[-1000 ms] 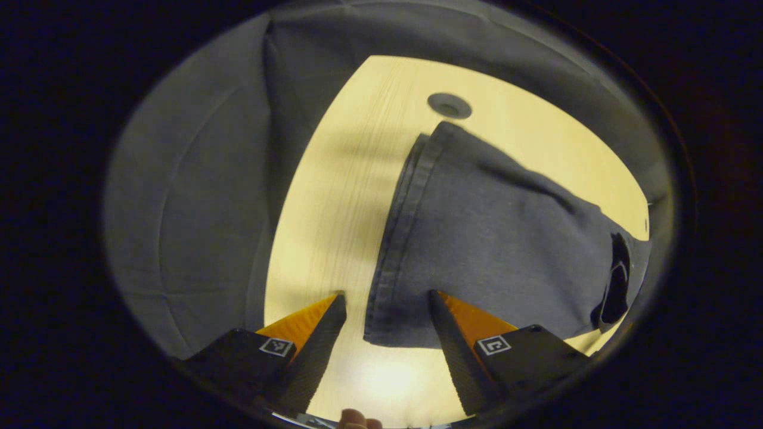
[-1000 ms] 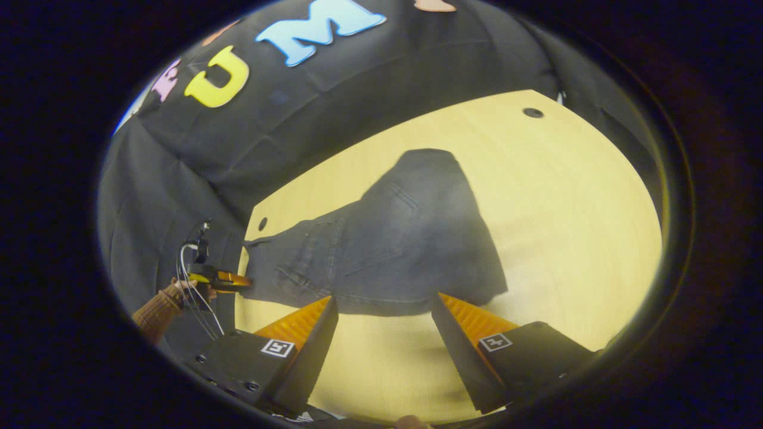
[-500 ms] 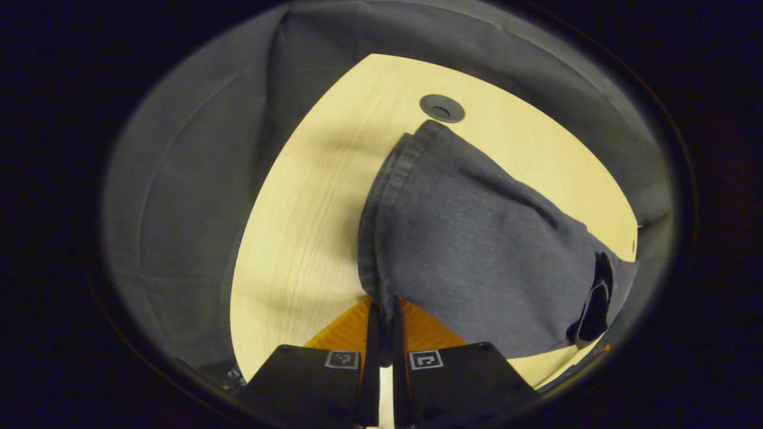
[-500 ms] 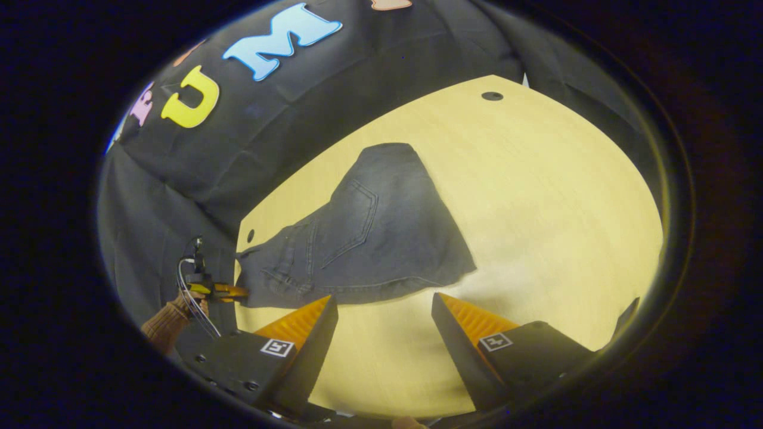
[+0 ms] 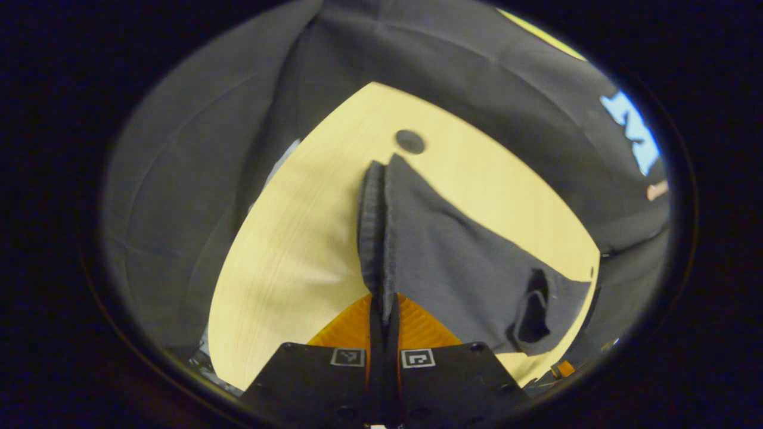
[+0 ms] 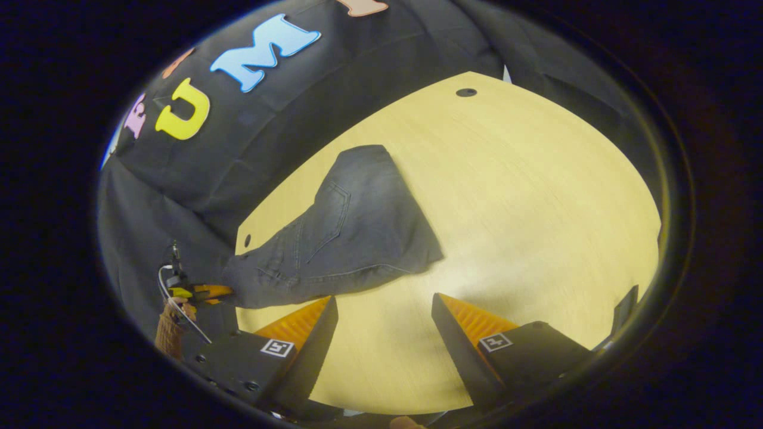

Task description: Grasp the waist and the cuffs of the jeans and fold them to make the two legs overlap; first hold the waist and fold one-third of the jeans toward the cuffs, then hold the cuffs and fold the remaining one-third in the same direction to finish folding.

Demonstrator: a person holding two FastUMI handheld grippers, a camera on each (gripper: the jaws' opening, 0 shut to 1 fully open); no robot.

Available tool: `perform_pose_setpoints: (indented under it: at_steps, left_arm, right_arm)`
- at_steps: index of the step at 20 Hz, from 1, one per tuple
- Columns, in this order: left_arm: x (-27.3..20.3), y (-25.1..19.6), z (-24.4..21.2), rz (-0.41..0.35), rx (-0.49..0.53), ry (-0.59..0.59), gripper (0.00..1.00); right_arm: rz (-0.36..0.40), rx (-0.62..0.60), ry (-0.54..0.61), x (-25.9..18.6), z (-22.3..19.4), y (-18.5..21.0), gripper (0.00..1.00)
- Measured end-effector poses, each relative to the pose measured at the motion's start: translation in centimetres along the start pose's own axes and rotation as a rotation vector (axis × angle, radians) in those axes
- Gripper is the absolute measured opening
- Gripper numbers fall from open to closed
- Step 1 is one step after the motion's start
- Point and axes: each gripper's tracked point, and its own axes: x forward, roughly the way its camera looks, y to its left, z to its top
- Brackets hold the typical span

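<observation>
The jeans point(image 5: 453, 262) lie on the pale wooden table point(image 5: 286, 268), dark denim running from the centre of the left gripper view toward its lower right, where one end hangs over the table's edge. The left gripper point(image 5: 382, 313), at the bottom centre of that view, has its fingers pressed together with a thick hemmed edge of the denim pinched between them; that edge stands up on end and runs away from the fingers toward a round hole in the tabletop point(image 5: 410, 141) in the upper middle.

In the right gripper view the jeans point(image 6: 351, 226) sit left of centre, a back pocket and seams facing up, spread wide at the far end and narrowing toward the lower left. There the left gripper point(image 6: 208, 292) shows small at the table's edge, gripping the narrow end, with a knitted sleeve point(image 6: 170, 333) just below it. The right gripper point(image 6: 384, 316), at the bottom of its own view, has its fingers spread wide apart with nothing between them, hovering over bare table point(image 6: 536, 226) just beside the near edge of the denim
</observation>
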Motion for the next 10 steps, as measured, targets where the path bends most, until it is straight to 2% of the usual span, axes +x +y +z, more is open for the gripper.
perform_pose_setpoints:
  at_steps: [3, 6, 7, 10]
  left_arm:
    - [-5.6, -7.9, 0.8, -0.105, 0.116, -0.064, 0.08]
    - [-8.2, -17.4, 0.5, -0.211, 0.245, -0.085, 0.08]
    - [-8.9, -20.7, -0.2, -0.244, 0.287, -0.074, 0.08]
    - [-6.7, -29.2, -4.1, -0.306, 0.436, 0.0, 0.08]
  right_arm:
    - [0.042, 0.006, -0.019, -0.6, 0.5, 0.6, 0.96]
    - [0.068, -0.026, -0.047, -2.0, 0.5, 0.7, 0.96]
    - [0.065, -0.039, -0.061, -2.7, 0.5, 0.3, 0.96]
    - [0.06, -0.032, -0.091, -4.6, 0.0, -1.5, 0.96]
